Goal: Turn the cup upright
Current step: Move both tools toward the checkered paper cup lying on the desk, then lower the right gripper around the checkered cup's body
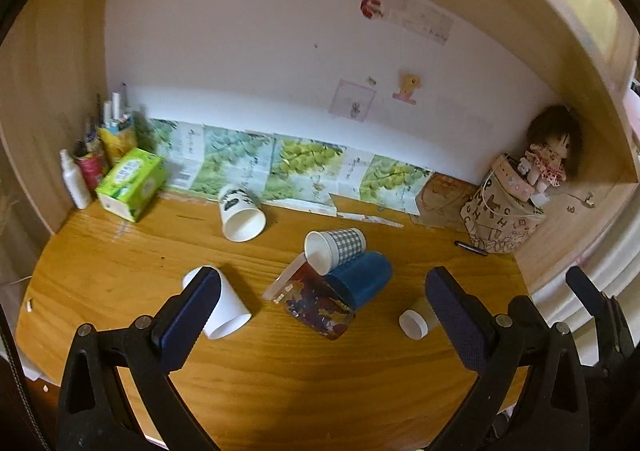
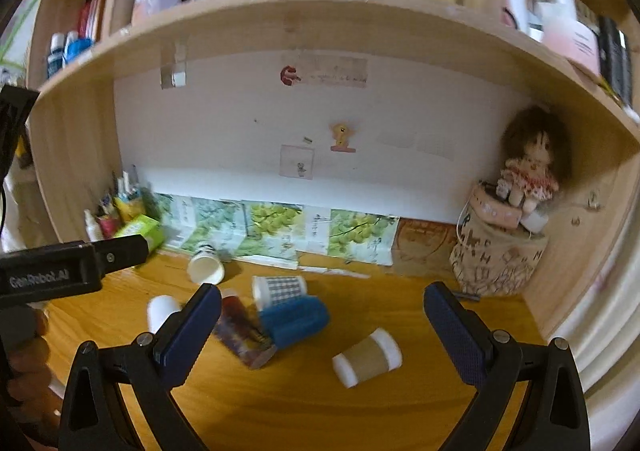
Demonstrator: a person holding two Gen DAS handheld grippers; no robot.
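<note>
Left gripper [image 1: 322,311]: I see it spread wide, grasping nothing.
Right gripper [image 2: 322,323]: likewise released.
Cups: blue cup [image 1: 362,277] lies centre frame, probably touching the checked cup [image 1: 336,247].

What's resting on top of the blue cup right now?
The checked cup lies on its side against the blue cup's top edge. Whether anything sits beneath them is hidden.

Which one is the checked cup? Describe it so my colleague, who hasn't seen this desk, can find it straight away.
Start at the wooden desk under the bookshelf, then find the cluster of cups lying on their sides near its middle. The checked cup is the rearmost of that cluster, lying against the blue cup with its white mouth facing left. Only it has a blue-and-white gingham band.
</note>
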